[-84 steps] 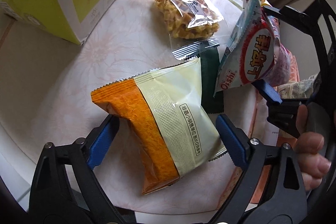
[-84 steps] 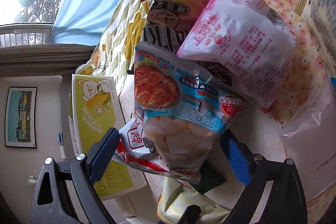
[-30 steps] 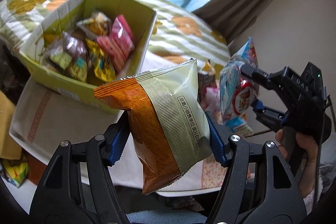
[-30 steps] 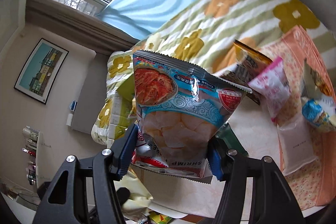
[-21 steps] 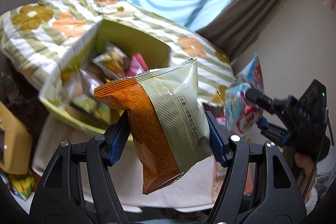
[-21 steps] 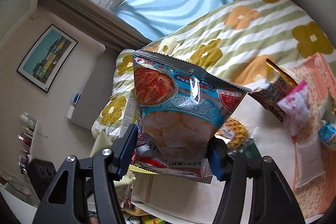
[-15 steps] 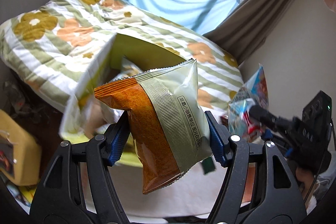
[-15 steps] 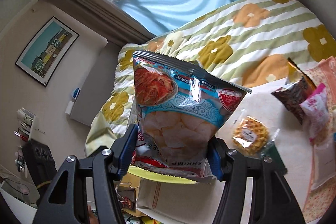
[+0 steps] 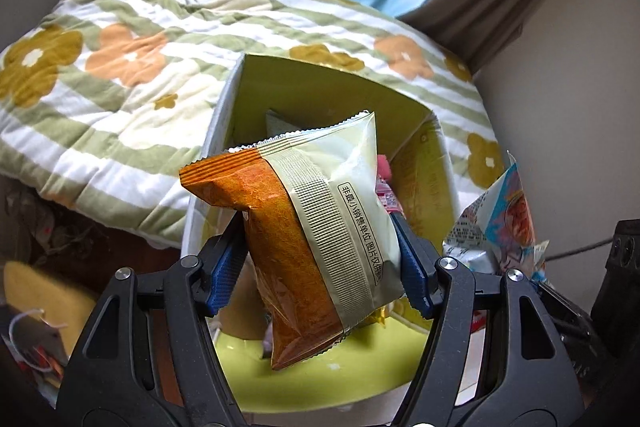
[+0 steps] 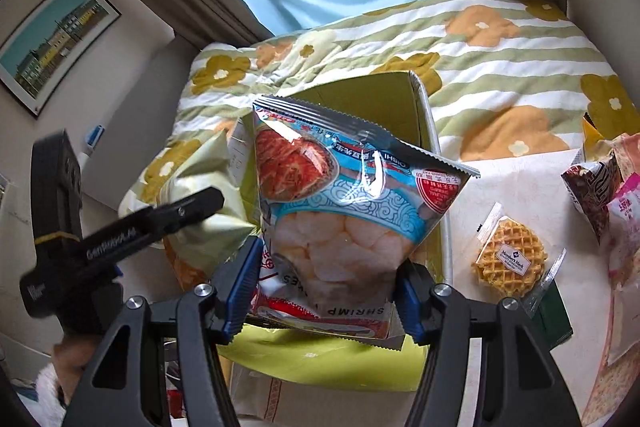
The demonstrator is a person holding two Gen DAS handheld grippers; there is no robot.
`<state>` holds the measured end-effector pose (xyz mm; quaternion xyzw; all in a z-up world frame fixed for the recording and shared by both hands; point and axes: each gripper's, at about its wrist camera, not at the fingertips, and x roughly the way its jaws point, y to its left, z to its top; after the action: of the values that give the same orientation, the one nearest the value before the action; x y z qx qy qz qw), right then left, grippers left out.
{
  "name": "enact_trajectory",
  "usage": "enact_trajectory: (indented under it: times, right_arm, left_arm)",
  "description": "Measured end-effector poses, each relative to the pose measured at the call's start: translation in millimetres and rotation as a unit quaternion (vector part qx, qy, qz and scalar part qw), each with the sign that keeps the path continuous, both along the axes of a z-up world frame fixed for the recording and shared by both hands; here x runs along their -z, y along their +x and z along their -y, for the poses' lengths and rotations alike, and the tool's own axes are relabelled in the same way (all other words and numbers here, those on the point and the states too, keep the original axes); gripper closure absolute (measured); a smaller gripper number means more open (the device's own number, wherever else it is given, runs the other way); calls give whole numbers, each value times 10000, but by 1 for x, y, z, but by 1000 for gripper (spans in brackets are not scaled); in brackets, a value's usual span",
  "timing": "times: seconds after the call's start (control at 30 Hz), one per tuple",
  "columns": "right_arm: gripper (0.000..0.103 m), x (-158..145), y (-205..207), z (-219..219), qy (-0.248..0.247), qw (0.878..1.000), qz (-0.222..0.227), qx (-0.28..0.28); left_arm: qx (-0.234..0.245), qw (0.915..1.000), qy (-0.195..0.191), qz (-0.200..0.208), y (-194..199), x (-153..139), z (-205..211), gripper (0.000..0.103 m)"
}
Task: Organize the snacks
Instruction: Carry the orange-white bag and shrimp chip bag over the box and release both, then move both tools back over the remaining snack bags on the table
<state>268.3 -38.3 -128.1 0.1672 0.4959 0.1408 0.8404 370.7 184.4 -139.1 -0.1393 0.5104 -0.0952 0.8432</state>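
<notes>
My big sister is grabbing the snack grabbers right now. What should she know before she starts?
Left hand-held gripper: shut on the orange-and-cream packet, held over the green box.
Right hand-held gripper: shut on the shrimp chips bag, also over the box.
Done: some snacks already lie inside the box.
Left: let both bags drop in, then fetch the waffle, the pink packet and the dark packet from the table.
</notes>
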Motion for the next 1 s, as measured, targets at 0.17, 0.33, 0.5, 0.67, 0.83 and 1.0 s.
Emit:
enact_trajectory:
  times: [0.17, 0.33, 0.5, 0.67, 0.83, 1.0]
  right_arm:
    - [46, 8, -4, -12, -362, 9993, -74, 43]
    - [46, 16, -12, -19, -724, 9973, -110, -37]
    - [46, 20, -20, -30, -1164, 9930, -17, -194]
    - [45, 25, -24, -39, -1387, 9899, -9, -307]
    - [21, 26, -30, -40, -1424, 9896, 71, -202]
    - [5, 20, -40, -38, -1449, 9890, 276, -119]
  left_arm:
    - [176, 9995, 232, -87, 9, 9, 4, 8]
    - [175, 9990, 403, 94, -4, 3, -3, 0]
    - [182, 9986, 436, 253, -26, -2, -8, 0]
    - [214, 9979, 474, 378, -42, -3, -10, 0]
    - [207, 9984, 281, 453, -51, -2, -16, 0]
    - [133, 9981, 385, 453, -61, -4, -20, 0]
